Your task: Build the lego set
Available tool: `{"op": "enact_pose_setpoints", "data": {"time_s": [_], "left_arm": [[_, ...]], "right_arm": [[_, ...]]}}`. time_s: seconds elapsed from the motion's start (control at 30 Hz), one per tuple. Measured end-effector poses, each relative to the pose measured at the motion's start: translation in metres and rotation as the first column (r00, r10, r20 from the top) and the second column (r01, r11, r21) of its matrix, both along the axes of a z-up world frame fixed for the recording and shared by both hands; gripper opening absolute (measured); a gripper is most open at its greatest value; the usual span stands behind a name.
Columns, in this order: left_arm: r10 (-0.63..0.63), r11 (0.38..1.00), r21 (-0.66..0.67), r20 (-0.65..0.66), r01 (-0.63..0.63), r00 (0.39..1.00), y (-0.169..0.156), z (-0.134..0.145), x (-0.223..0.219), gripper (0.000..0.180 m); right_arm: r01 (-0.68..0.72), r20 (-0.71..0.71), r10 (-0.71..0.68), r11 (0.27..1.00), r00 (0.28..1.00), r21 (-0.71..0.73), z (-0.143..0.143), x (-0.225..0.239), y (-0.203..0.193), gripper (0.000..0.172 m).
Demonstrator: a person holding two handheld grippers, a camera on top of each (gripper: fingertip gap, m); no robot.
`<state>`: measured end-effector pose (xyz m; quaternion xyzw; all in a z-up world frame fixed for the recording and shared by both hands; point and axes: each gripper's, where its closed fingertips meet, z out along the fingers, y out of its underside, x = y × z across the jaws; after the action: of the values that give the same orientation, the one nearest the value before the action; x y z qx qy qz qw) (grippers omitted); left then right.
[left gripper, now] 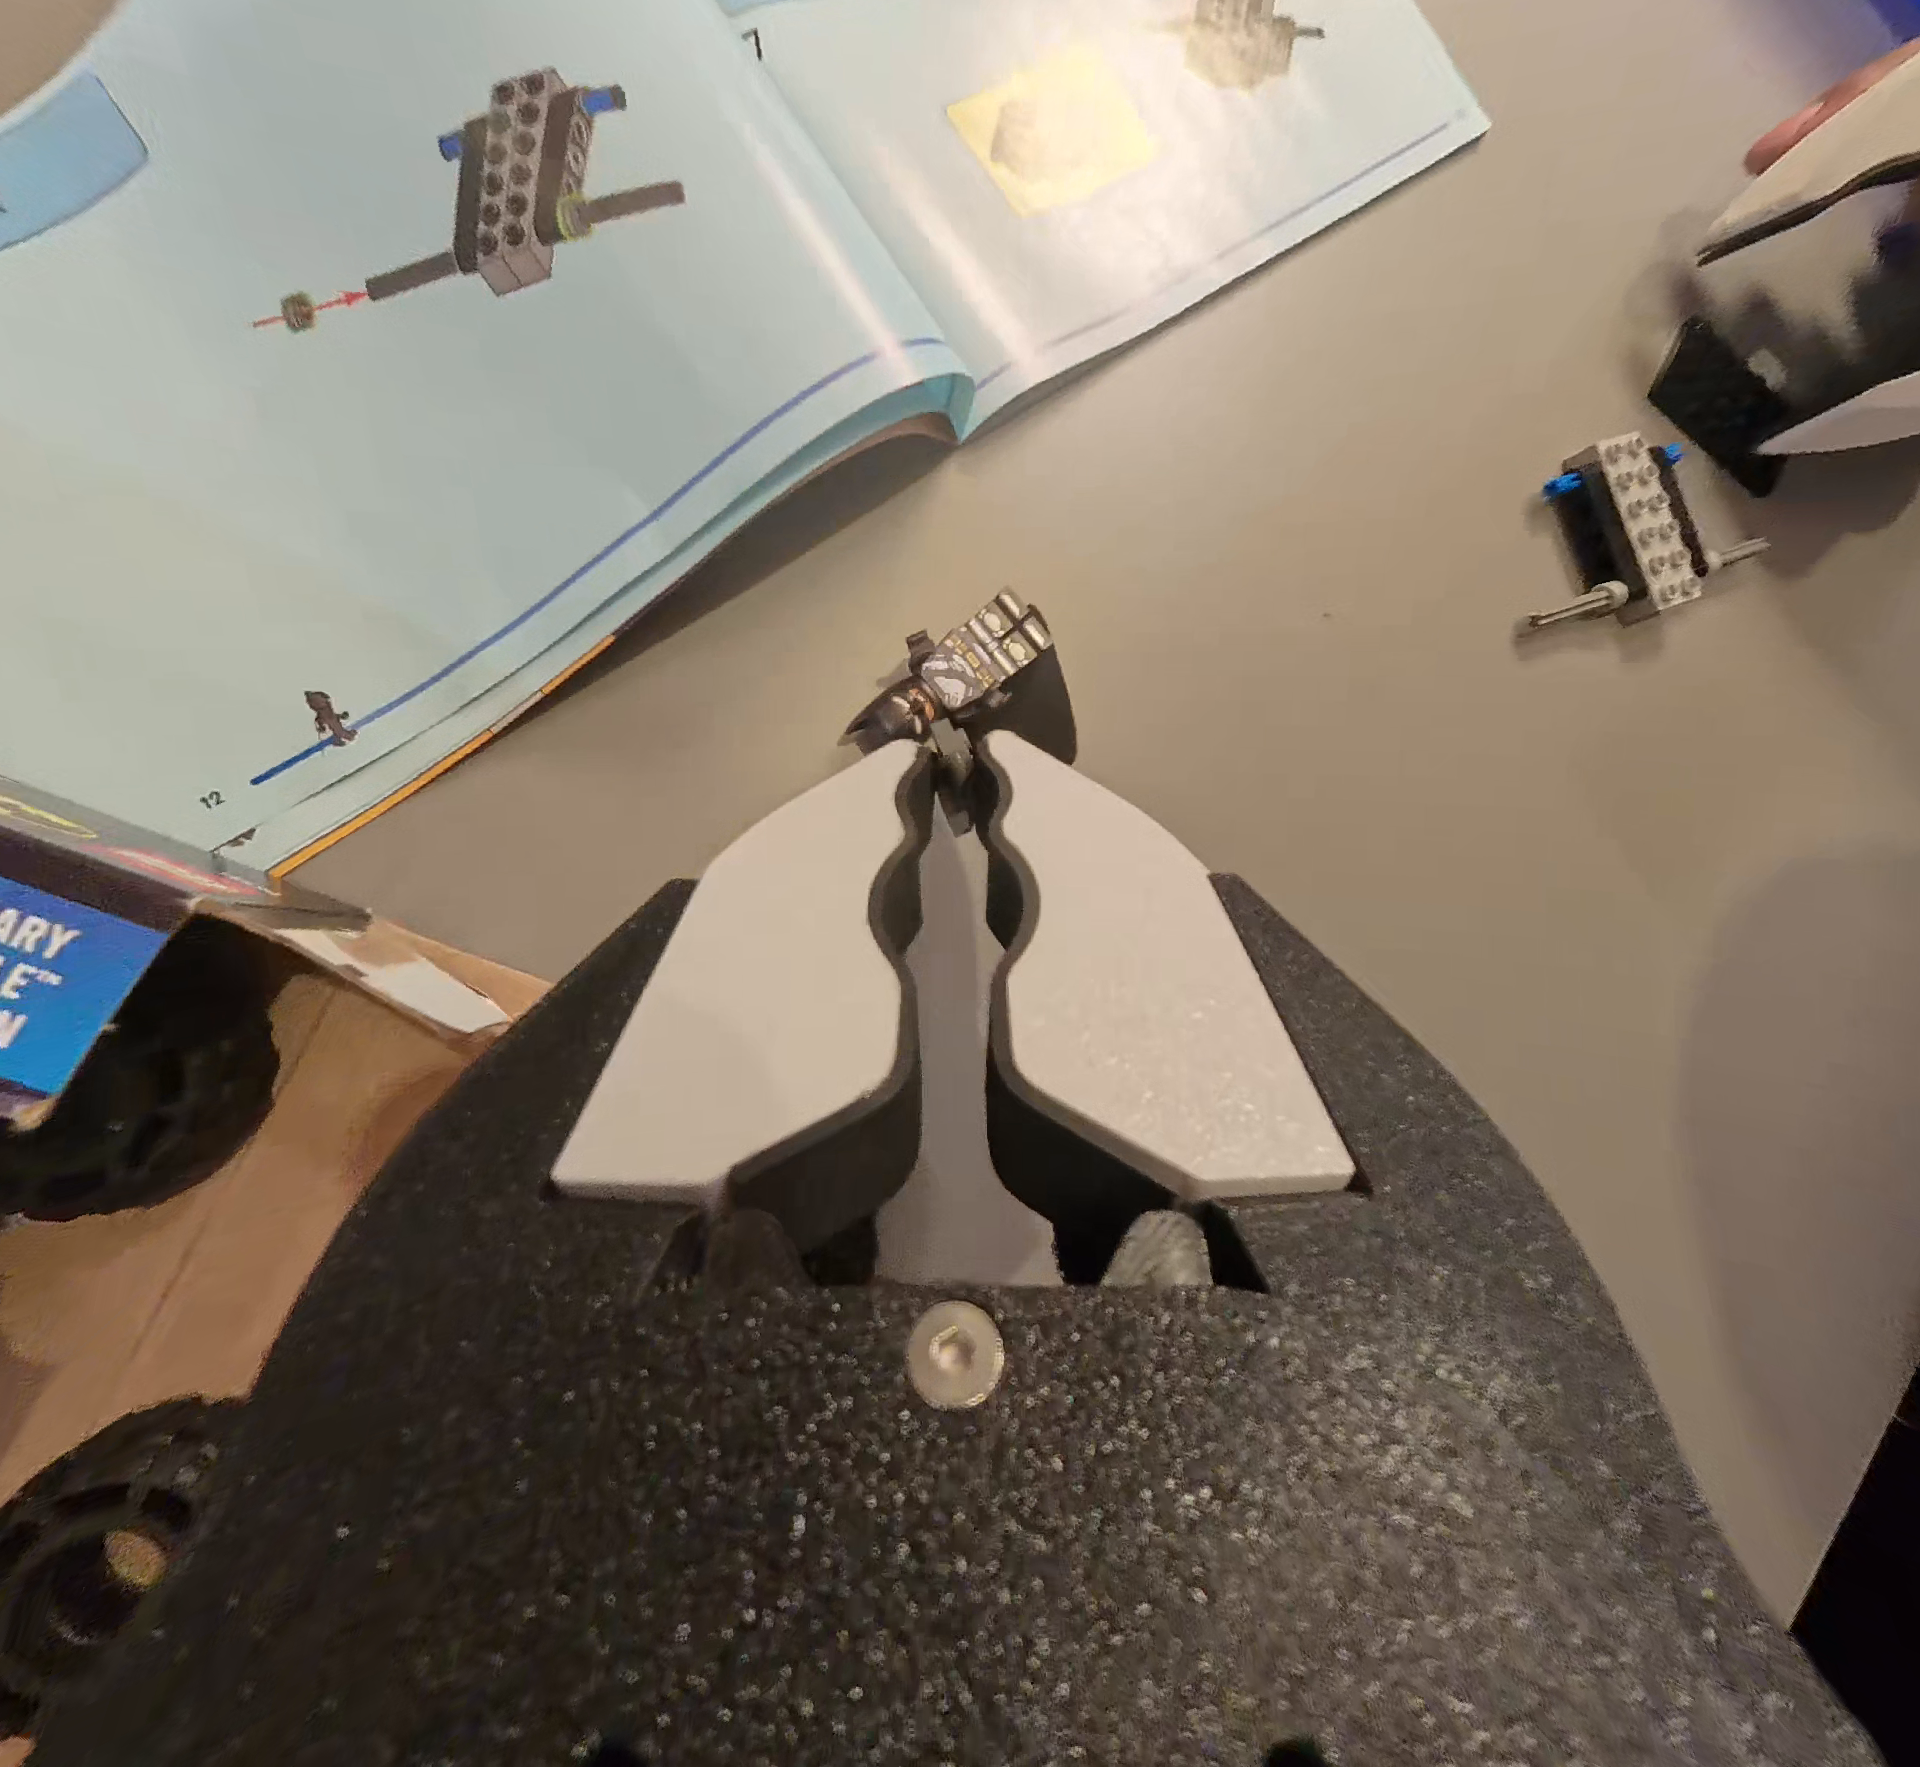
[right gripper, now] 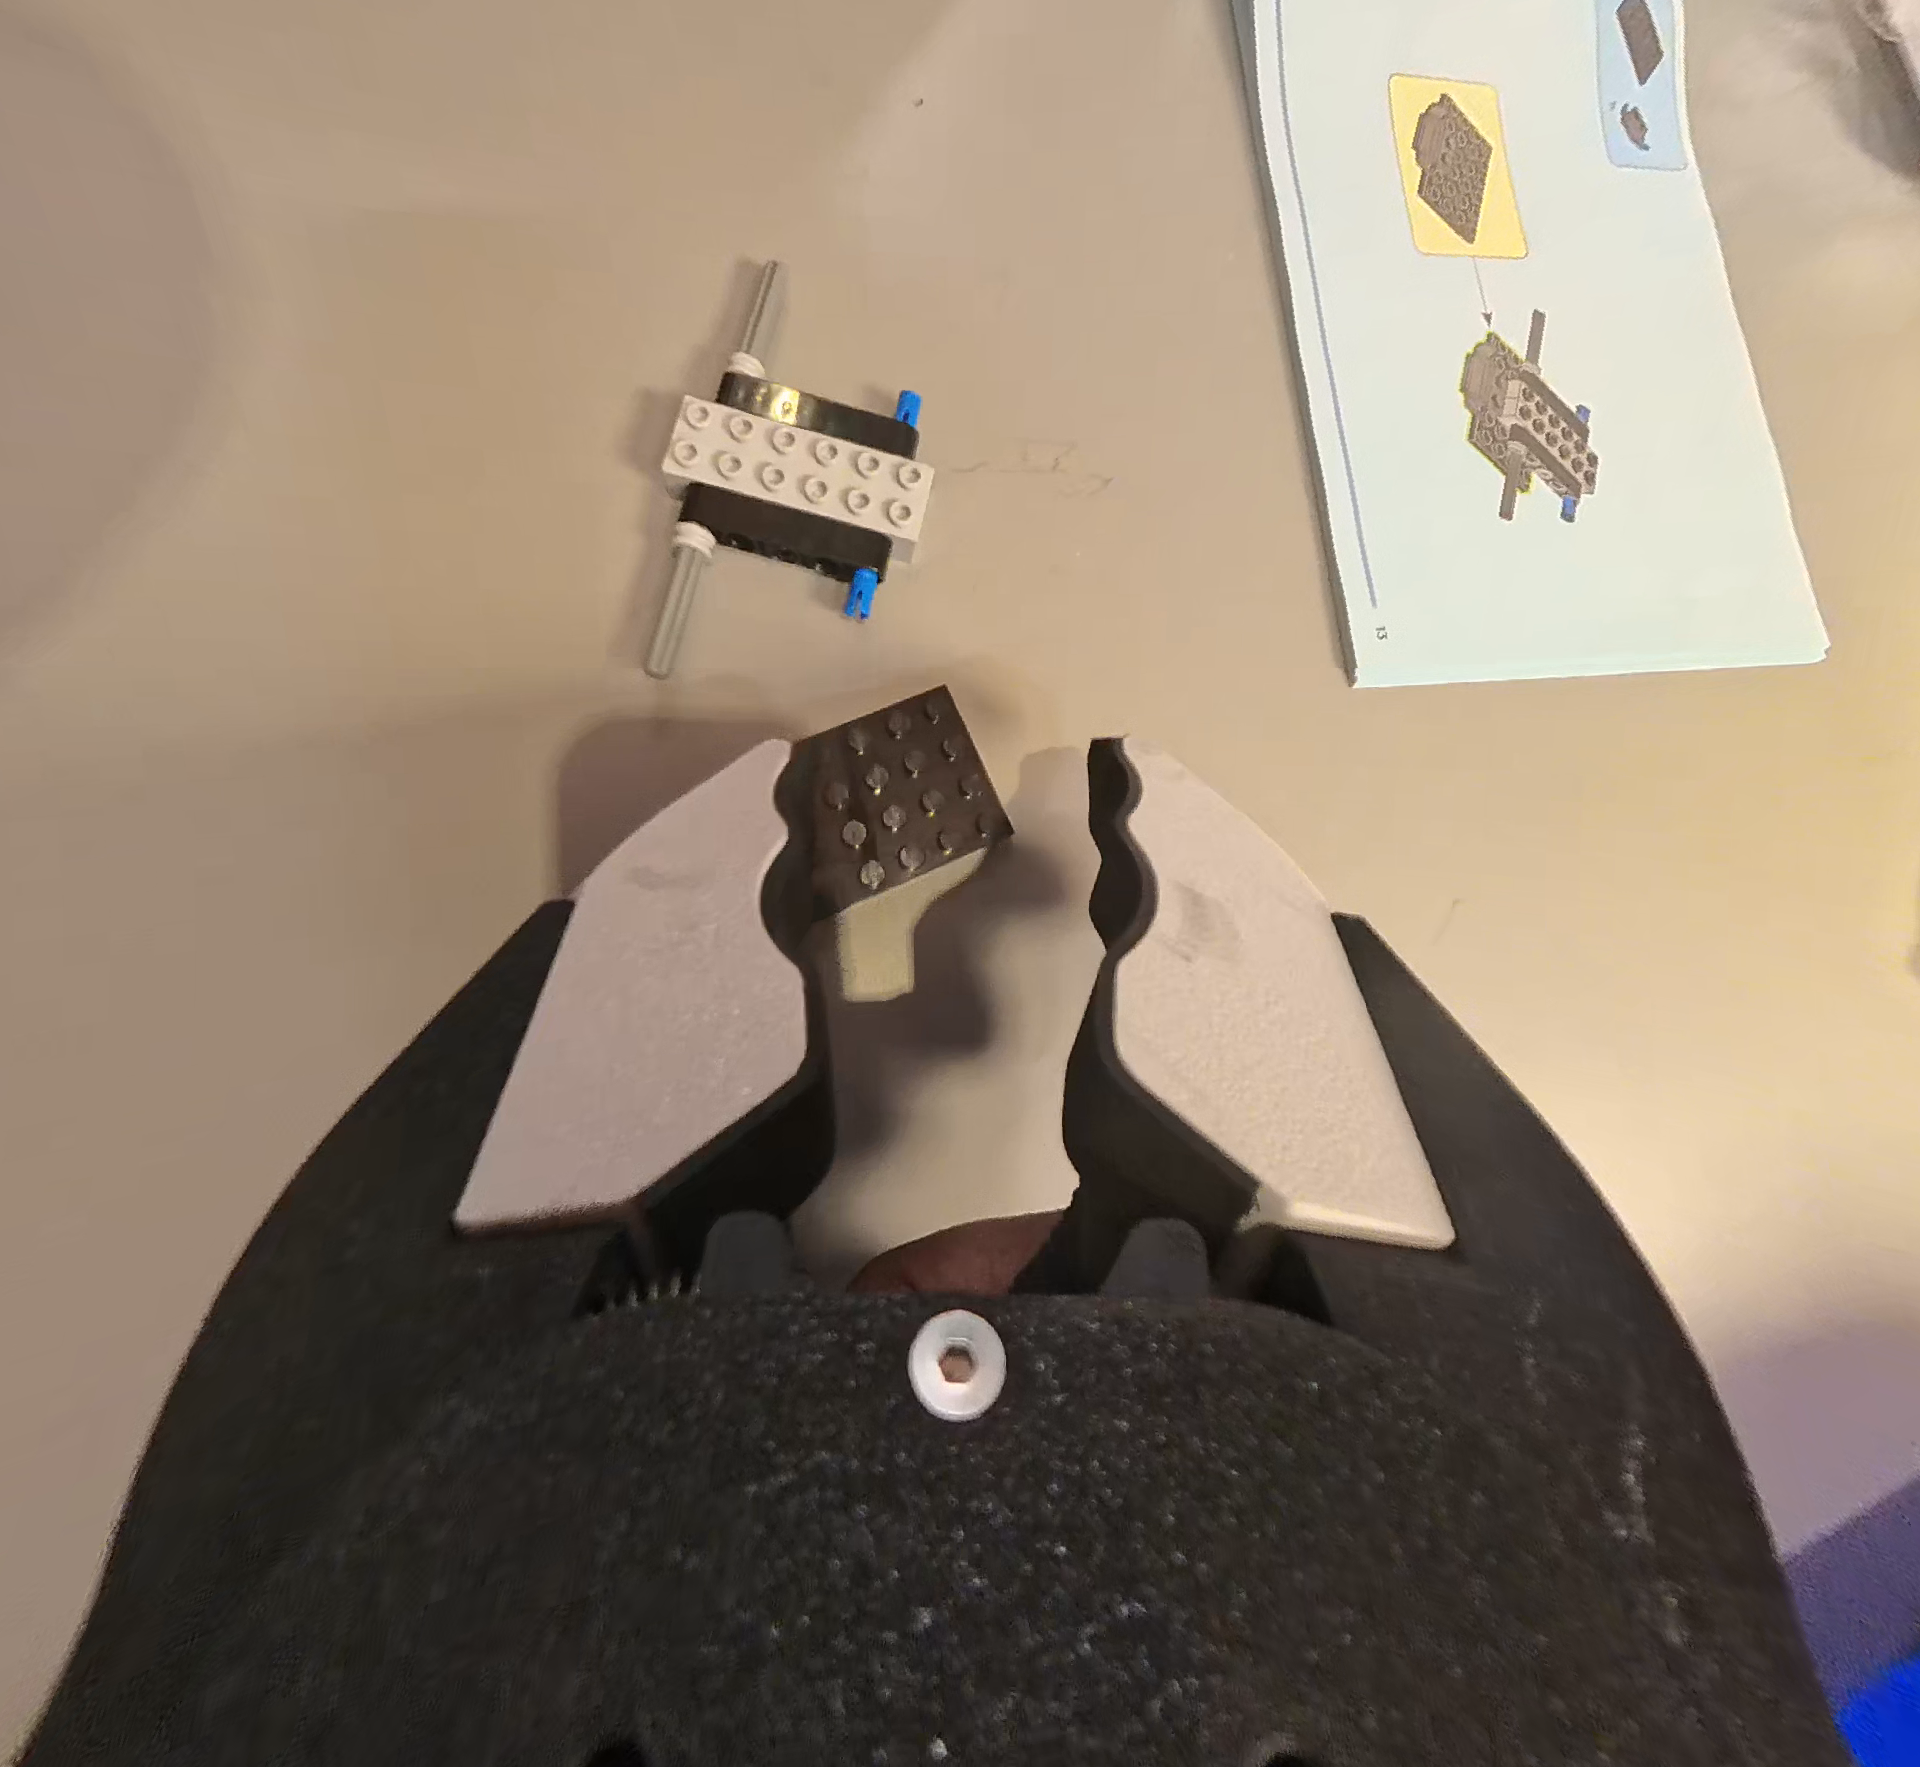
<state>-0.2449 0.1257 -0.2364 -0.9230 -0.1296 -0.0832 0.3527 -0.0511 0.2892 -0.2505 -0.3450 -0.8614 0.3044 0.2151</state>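
Left gripper (left gripper: 951,761): jaws sitting nearly closed, tips pinching a thin black part at the back of a small dark toy minifigure with silver-printed torso and black cape (left gripper: 961,673). The figure is projecting just past the tips, tilted over the grey tabletop (left gripper: 1247,886). Grip is on a slim edge only; judged risk: the figure is liable to pivot or slip out if jolted.

Right gripper (right gripper: 940,787): jaws standing wide apart. A dark brown square studded plate (right gripper: 899,798) is lying between them, leaning on the left finger (right gripper: 686,886), clear air between it and the right finger (right gripper: 1174,886). Not clamped. Judged risk: the plate, sitting skewed, could twist or skid if the jaws close on its corners.

Just ahead of the right tips: a light grey studded brick assembly with black side beams, grey axles and blue pins (right gripper: 795,470). Farther off, to the right: an open pale blue instruction booklet (right gripper: 1507,315). Beside the left gripper body: a torn cardboard box (left gripper: 208,1042).
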Motion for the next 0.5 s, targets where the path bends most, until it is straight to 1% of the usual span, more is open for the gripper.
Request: {"op": "enact_pose_setpoints", "data": {"time_s": [0.13, 0.23, 0.4, 0.5], "left_arm": [[-0.062, 0.991, 0.120, 0.067, 0.054, 0.996, 0.010, 0.017, 0.015, 0.007], [-0.161, 0.971, 0.203, 0.149, 0.129, 0.976, 0.023, 0.025, 0.039, 0.007], [-0.270, 0.945, 0.250, 0.236, 0.210, 0.934, 0.038, 0.023, 0.070, 0.007], [-0.335, 0.926, 0.270, 0.272, 0.263, 0.902, 0.043, 0.021, 0.088, 0.007]], "right_arm": [[-0.035, 0.030, 0.036, 0.999, 0.999, -0.027, -0.001, 0.006, -0.003, 0.055], [-0.054, 0.042, 0.056, 0.997, 0.998, -0.047, -0.002, 0.009, -0.004, 0.062], [-0.047, 0.023, 0.049, 0.995, 0.999, -0.093, 0.008, 0.008, -0.002, 0.063], [-0.092, 0.043, 0.096, 0.993, 0.995, -0.073, 0.007, 0.017, -0.006, 0.064]]}}
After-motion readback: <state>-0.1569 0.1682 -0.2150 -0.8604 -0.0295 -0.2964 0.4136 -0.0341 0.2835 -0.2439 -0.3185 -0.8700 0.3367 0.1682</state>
